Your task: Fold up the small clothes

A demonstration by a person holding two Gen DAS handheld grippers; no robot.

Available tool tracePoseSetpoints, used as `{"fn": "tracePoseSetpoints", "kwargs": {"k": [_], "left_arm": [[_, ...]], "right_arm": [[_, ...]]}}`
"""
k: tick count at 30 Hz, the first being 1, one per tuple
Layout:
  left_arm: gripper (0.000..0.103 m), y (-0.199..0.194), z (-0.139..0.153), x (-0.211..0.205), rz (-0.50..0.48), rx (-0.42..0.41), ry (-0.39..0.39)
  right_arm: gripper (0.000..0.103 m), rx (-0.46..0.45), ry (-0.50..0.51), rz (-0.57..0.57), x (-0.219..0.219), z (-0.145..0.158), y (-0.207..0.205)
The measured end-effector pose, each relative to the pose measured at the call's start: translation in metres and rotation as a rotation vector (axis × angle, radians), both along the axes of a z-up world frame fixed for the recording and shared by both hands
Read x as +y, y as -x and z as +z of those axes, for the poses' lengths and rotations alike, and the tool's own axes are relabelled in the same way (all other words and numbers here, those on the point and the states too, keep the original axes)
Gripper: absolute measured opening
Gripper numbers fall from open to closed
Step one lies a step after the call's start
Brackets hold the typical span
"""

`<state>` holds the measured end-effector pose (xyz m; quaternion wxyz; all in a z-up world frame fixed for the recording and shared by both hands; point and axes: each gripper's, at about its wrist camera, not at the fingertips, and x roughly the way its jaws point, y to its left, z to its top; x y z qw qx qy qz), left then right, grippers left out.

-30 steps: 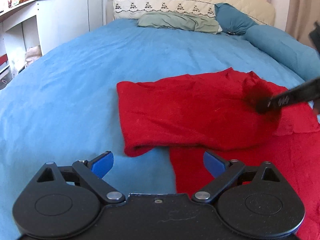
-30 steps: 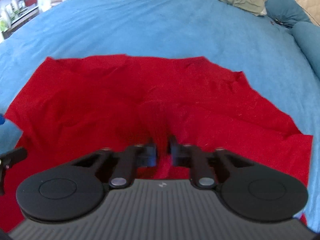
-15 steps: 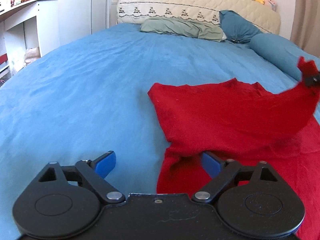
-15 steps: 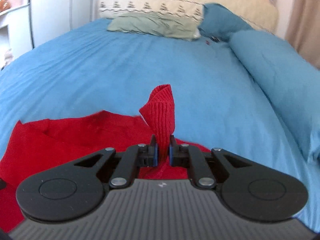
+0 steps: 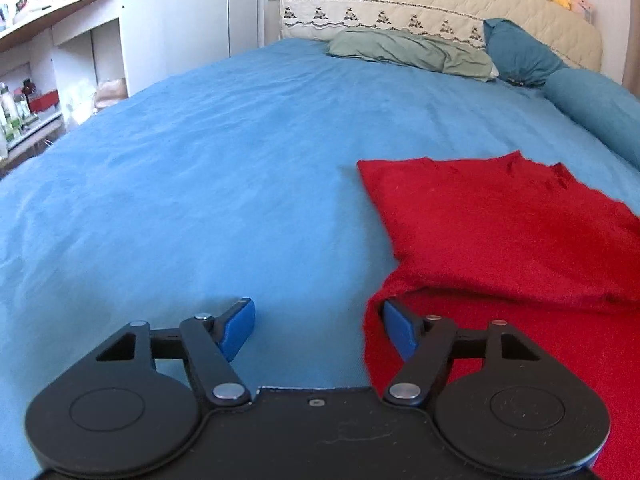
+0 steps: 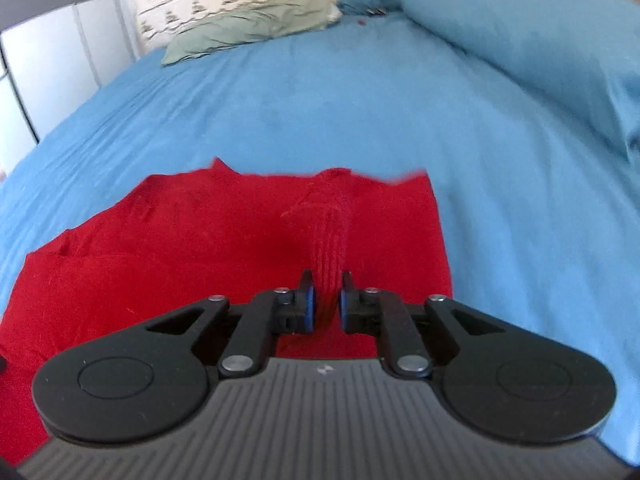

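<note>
Our right gripper (image 6: 325, 300) pinches a ribbed strip of the red garment (image 6: 192, 248); our left gripper (image 5: 316, 326) is spread, so the fold may drag unanchored.

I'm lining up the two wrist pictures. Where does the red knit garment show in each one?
Left wrist: red knit garment lies flat on the right side, its edge by the open left gripper.
Right wrist: lower left to centre, a fold pinched in the right gripper.
Shared landmark: grey-green pillow.
</note>
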<state>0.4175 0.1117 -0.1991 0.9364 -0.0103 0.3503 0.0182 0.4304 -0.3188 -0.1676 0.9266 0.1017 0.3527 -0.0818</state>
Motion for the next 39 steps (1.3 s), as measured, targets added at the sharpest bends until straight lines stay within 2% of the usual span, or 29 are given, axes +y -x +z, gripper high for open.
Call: {"fn": "tracePoseSetpoints", "kwargs": {"k": [1, 2, 4, 6, 8, 10, 12, 14, 18, 20, 25, 28, 31, 33, 36, 39], "left_arm": [[0.075, 0.003, 0.001, -0.001, -0.005, 0.001, -0.009], [0.075, 0.007, 0.003, 0.000, -0.012, 0.004, -0.014], [0.072, 0.014, 0.009, 0.001, -0.028, -0.004, -0.003], [0.073, 0.022, 0.020, -0.002, -0.068, -0.049, 0.011], [0.077, 0.024, 0.033, -0.013, -0.109, -0.090, 0.013], [0.079, 0.019, 0.041, -0.025, -0.146, -0.106, 0.037], [0.079, 0.008, 0.046, -0.040, -0.178, -0.107, 0.057], [0.079, -0.004, 0.048, -0.053, -0.205, -0.110, 0.068], [0.078, -0.024, 0.032, -0.070, -0.272, -0.040, 0.109], [0.070, -0.029, 0.016, -0.072, -0.264, 0.022, 0.088], [0.071, -0.016, 0.006, -0.056, -0.271, 0.004, 0.117], [0.072, -0.015, 0.006, -0.055, -0.278, 0.015, 0.101], [0.073, -0.016, 0.011, -0.061, -0.272, 0.040, 0.081], [0.074, -0.016, 0.019, -0.065, -0.251, 0.051, 0.079], [0.090, 0.001, 0.042, -0.068, -0.224, 0.002, 0.036], [0.093, 0.022, 0.072, -0.072, -0.233, -0.058, 0.010]], "right_arm": [[0.036, -0.002, 0.003, -0.018, -0.004, -0.002, 0.008], [0.047, -0.003, 0.012, -0.030, -0.009, -0.003, 0.013], [0.060, -0.017, 0.053, -0.047, -0.016, -0.001, 0.028], [0.064, -0.043, 0.118, -0.017, -0.015, 0.005, 0.043], [0.077, -0.074, 0.176, 0.042, -0.008, 0.008, 0.051], [0.085, -0.102, 0.218, 0.099, 0.007, 0.011, 0.052], [0.086, -0.118, 0.200, 0.139, 0.021, 0.012, 0.043], [0.096, -0.108, 0.129, 0.185, 0.031, 0.008, 0.031], [0.096, -0.020, 0.093, 0.191, 0.045, -0.015, 0.016], [0.097, -0.049, 0.094, 0.189, 0.042, -0.021, 0.021], [0.097, -0.060, 0.096, 0.175, 0.022, -0.024, 0.030], [0.097, -0.054, 0.101, 0.158, 0.010, -0.024, 0.035], [0.096, -0.039, 0.105, 0.125, 0.002, -0.019, 0.036], [0.098, -0.032, 0.123, 0.064, -0.003, -0.009, 0.043], [0.098, -0.075, 0.087, 0.061, -0.013, 0.013, 0.065], [0.098, -0.130, 0.072, 0.093, -0.021, 0.043, 0.093]]}}
